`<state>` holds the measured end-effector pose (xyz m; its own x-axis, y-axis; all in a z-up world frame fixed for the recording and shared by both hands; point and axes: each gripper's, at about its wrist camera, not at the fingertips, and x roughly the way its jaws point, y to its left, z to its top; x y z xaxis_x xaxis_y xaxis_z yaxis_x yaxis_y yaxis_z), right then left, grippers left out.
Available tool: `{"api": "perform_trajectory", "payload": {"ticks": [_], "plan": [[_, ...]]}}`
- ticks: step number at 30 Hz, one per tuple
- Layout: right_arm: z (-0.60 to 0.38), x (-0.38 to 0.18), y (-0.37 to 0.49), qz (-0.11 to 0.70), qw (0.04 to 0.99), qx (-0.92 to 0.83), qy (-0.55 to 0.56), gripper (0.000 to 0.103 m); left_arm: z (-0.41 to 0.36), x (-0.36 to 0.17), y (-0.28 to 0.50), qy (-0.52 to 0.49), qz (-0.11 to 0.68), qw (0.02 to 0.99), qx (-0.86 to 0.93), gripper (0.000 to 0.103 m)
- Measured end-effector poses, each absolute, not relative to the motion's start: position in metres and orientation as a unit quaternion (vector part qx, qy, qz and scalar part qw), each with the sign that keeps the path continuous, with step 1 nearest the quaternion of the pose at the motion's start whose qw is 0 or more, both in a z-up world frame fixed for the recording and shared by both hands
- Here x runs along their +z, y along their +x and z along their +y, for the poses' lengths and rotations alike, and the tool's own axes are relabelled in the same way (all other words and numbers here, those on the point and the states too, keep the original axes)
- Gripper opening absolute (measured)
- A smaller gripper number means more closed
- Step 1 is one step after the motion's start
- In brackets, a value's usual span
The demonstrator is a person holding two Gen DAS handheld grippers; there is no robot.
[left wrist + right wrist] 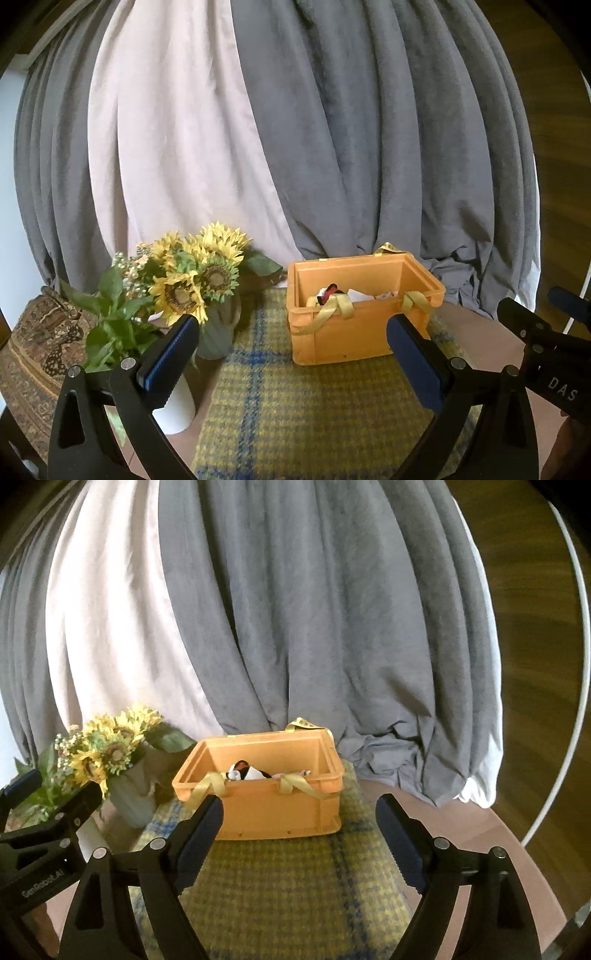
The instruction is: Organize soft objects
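An orange plastic crate (343,332) (273,808) with yellow ribbon handles stands on a yellow and blue plaid cloth (295,413) (288,893). Soft toys (332,293) (245,771) lie inside it, partly hidden by its wall. My left gripper (293,354) is open and empty, held in front of the crate. My right gripper (299,834) is open and empty too, a little back from the crate. The right gripper's body shows at the right edge of the left wrist view (546,343).
A vase of sunflowers (195,273) (110,749) stands left of the crate, with a white cup (177,406) and a leafy plant (110,332) nearer. Grey and pale pink curtains (332,147) hang right behind. A patterned cushion (40,343) lies at the far left.
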<state>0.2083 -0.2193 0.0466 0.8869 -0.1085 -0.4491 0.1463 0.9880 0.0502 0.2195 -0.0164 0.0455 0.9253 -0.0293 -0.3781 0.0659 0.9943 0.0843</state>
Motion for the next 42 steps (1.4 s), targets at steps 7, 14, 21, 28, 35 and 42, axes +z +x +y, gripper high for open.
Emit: {"api": "perform_trajectory", "payload": {"ticks": [7, 14, 21, 28, 35, 42], "plan": [[-0.225, 0.053, 0.174, 0.219, 0.973, -0.061, 0.031, 0.087, -0.022, 0.046, 0.184, 0.04, 0.196, 0.98, -0.017, 0.103], [-0.229, 0.053, 0.141, 0.22, 0.974, -0.049, 0.022, 0.087, -0.027, 0.043, 0.151, 0.037, 0.197, 0.98, -0.008, 0.103], [-0.233, 0.051, 0.108, 0.223, 0.974, -0.047, 0.023, 0.087, -0.034, 0.043, 0.118, 0.041, 0.192, 0.98, -0.004, 0.103], [-0.237, 0.054, 0.081, 0.217, 0.975, -0.047, 0.024, 0.087, -0.039, 0.046, 0.091, 0.045, 0.184, 0.982, -0.005, 0.103], [-0.239, 0.057, 0.063, 0.213, 0.976, -0.044, 0.024, 0.088, -0.041, 0.049, 0.076, 0.047, 0.179, 0.983, -0.006, 0.103], [-0.241, 0.058, 0.055, 0.212, 0.976, -0.042, 0.025, 0.088, -0.044, 0.052, 0.067, 0.049, 0.176, 0.983, -0.009, 0.103]]}}
